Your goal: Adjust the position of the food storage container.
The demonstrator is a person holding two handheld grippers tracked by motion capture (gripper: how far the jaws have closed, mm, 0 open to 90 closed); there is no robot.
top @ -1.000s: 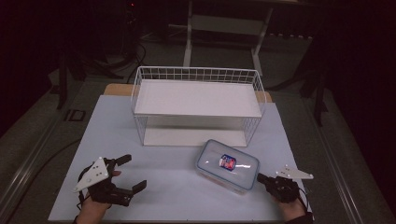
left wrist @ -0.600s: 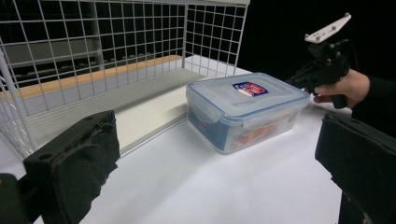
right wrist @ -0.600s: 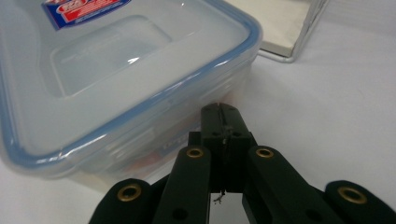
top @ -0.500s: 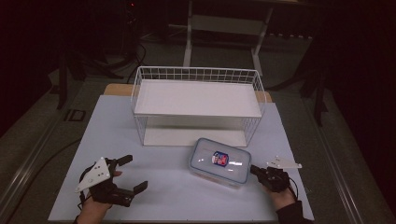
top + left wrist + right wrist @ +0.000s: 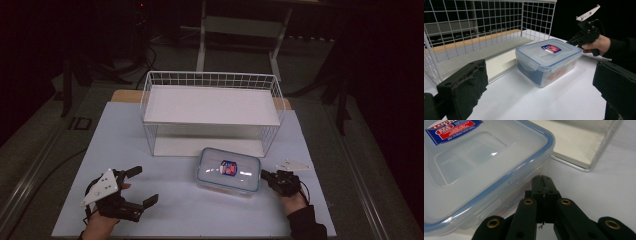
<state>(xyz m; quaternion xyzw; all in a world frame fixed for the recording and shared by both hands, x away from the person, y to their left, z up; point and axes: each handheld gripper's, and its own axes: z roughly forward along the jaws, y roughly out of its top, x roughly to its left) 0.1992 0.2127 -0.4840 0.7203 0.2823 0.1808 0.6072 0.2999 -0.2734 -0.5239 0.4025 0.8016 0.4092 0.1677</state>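
A clear plastic box (image 5: 229, 171) with a blue-rimmed lid and a red-and-blue label lies on the white table, just in front of the wire rack (image 5: 210, 107). My right gripper (image 5: 265, 176) is shut, and its tips rest against the box's right side wall. In the right gripper view the closed gripper (image 5: 542, 178) meets the box (image 5: 481, 165) below the lid rim. My left gripper (image 5: 142, 186) stands open at the near left with nothing between its jaws. In the left gripper view the box (image 5: 549, 62) lies ahead, with the right gripper (image 5: 571, 42) at its far end.
The white wire rack has an upper shelf (image 5: 210, 104) and a low base plate (image 5: 205, 146), and its open front faces me. The table's near edge (image 5: 200, 234) runs close below both hands. A base plate edge (image 5: 574, 162) lies right of the box.
The right gripper has moved left, and the box has slid left and a little closer to the rack ahead of it. The left gripper has stayed in place.
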